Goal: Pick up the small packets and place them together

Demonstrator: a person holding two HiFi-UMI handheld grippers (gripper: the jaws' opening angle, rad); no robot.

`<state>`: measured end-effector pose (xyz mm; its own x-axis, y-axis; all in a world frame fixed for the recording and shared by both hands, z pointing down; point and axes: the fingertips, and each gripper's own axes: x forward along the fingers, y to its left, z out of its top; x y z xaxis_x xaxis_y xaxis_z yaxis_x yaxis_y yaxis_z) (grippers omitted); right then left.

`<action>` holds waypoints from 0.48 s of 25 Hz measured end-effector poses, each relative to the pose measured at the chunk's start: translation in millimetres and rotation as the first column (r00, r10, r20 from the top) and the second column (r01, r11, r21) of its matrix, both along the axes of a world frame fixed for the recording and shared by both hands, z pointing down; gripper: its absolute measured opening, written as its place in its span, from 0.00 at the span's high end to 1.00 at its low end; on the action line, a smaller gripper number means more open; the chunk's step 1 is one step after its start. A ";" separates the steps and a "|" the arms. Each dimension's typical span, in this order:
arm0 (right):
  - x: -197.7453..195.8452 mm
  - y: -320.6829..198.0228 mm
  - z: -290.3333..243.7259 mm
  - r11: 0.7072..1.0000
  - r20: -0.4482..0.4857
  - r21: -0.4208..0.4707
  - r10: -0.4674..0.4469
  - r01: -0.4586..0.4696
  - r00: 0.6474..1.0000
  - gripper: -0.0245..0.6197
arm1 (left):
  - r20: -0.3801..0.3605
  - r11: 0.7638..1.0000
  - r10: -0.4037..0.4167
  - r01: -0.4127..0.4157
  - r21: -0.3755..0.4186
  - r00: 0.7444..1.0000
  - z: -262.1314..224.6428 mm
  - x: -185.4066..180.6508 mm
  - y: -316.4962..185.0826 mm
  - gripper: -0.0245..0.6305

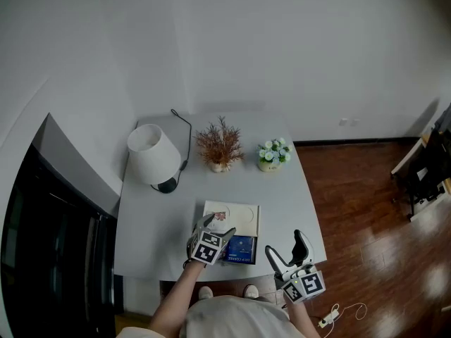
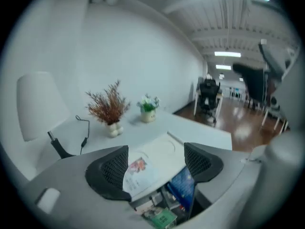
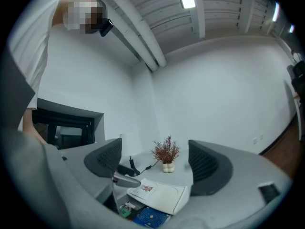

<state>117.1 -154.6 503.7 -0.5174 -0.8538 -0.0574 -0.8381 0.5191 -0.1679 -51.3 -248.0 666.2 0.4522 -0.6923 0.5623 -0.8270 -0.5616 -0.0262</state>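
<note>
Surface [image 1: 296, 196] matt, smooth grey; floor [image 1: 366, 189] glossy wood; booklet [image 1: 242, 217] white paper; lampshade [image 1: 151, 155] matt white; left gripper [image 2: 156, 162] jaws dark, mesh-textured.

The packet [image 1: 240, 249] lies before the booklet [image 1: 239, 215], lamp [image 1: 152, 155] behind left.

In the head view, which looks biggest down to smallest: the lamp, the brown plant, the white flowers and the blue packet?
1. lamp
2. brown plant
3. white flowers and blue packet: these look about alike, and the packet is partly hidden, so I won't rank them.
</note>
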 end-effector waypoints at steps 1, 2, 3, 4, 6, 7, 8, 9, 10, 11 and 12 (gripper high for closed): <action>-2.9 -0.6 0.0 1.000 0.002 -0.001 -0.007 0.007 1.000 0.29 | -0.090 0.998 -0.023 0.028 0.056 0.996 -22.1 -2.6 -1.0 0.40; -5.9 -1.0 -0.1 1.000 0.004 -0.001 -0.014 0.014 1.000 0.29 | -0.162 0.993 -0.038 0.055 0.105 0.986 -43.2 -6.4 -0.4 0.40; -9.2 -1.4 -0.2 1.000 0.006 0.000 -0.023 0.023 1.000 0.29 | -0.216 0.986 -0.047 0.081 0.149 0.975 -62.7 -11.0 1.4 0.40; -12.6 -1.9 -0.3 0.999 0.008 0.000 -0.032 0.032 0.999 0.29 | -0.255 0.977 -0.055 0.105 0.185 0.965 -80.3 -16.0 4.4 0.40; -19.4 -2.7 -0.8 0.999 0.019 0.000 -0.049 0.049 0.999 0.29 | -0.313 0.959 -0.072 0.152 0.237 0.947 -109.4 -27.1 14.6 0.40; -22.3 -3.2 -1.6 0.998 0.028 -0.001 -0.057 0.057 0.998 0.29 | -0.335 0.949 -0.085 0.179 0.259 0.938 -121.7 -33.3 21.8 0.40; -25.1 -4.1 -2.9 0.998 0.035 0.000 -0.065 0.065 0.997 0.29 | -0.351 0.936 -0.101 0.208 0.282 0.931 -132.7 -40.2 29.7 0.40; -27.7 -5.5 -4.6 0.997 0.038 0.003 -0.072 0.072 0.997 0.29 | -0.362 0.921 -0.121 0.241 0.307 0.924 -142.3 -47.7 37.7 0.40; -30.2 -7.2 -6.4 0.997 0.038 0.006 -0.079 0.079 0.996 0.29 | -0.368 0.901 -0.144 0.275 0.334 0.918 -150.5 -55.7 45.3 0.40; -32.4 -8.9 -7.9 0.996 0.037 0.009 -0.086 0.086 0.996 0.29 | -0.371 0.881 -0.168 0.308 0.360 0.913 -157.2 -63.5 52.6 0.40; -34.4 -10.5 -9.0 0.996 0.036 0.011 -0.092 0.091 0.995 0.29 | -0.368 0.861 -0.191 0.335 0.382 0.910 -161.9 -70.6 59.6 0.40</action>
